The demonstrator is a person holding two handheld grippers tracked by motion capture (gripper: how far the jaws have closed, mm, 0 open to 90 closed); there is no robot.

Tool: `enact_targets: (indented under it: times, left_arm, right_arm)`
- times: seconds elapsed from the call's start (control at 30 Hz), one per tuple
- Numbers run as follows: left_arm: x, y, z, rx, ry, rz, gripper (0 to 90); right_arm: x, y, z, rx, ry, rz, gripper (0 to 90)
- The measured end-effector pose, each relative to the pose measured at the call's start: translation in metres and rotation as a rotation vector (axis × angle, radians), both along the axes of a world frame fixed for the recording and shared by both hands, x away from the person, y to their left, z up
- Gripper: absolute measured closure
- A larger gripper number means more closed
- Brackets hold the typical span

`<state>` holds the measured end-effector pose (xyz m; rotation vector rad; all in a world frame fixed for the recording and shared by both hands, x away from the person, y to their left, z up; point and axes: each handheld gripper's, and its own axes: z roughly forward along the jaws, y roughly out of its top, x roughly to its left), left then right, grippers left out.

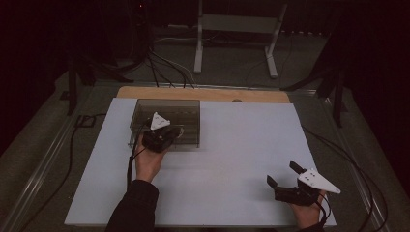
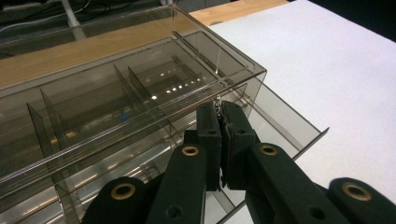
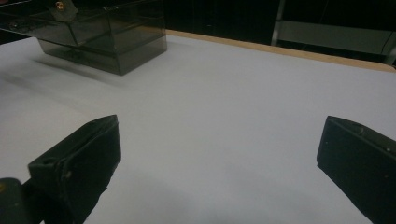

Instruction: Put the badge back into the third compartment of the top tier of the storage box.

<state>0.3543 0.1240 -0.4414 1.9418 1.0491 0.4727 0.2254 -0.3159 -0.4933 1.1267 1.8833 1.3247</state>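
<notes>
From above, I take the smoked clear plastic organizer box [image 1: 167, 121] as my landmark: it sits on the white table top [image 1: 232, 159], toward the far left part of it, just short of the bare wooden strip [image 1: 203, 94] along the far edge. My left gripper [image 1: 162, 137] is at the box's near side, my left hand [image 1: 147, 162] coming up to it from the near edge, with its grey three-cornered plate over the box's front. My right gripper [image 1: 283, 176] rests well apart from the box, near the table's near right corner, with its jaws spread wide and nothing between them. Along my left gripper's own view, the left gripper [image 2: 219, 123] has its two black jaws pressed together, tips right at the front edge of the box [image 2: 140, 102]; something small and metallic shows at the very tips, but I cannot tell what it is or whether it is pinched. The box's lower drawer [image 2: 285, 126] stands pulled out toward me, and through the tinted walls I see thin upright dividers splitting the inside into compartments. Along my right gripper's view, the right gripper [image 3: 217, 154] stands wide open over bare white table top, holding nothing, and the box [image 3: 107, 42] lies far off at the upper left, with the wooden strip [image 3: 280, 51] running behind it.
</notes>
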Motion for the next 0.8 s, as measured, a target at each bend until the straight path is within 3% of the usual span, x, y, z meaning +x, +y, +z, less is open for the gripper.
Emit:
enact_targets:
  times: [0.8]
  left_arm:
    - [0.002, -0.01, -0.007, 0.085, 0.001, 0.005, 88.1]
  right_arm:
    - [0.0, 0.0, 0.0, 0.002, 0.0, 0.003, 0.0]
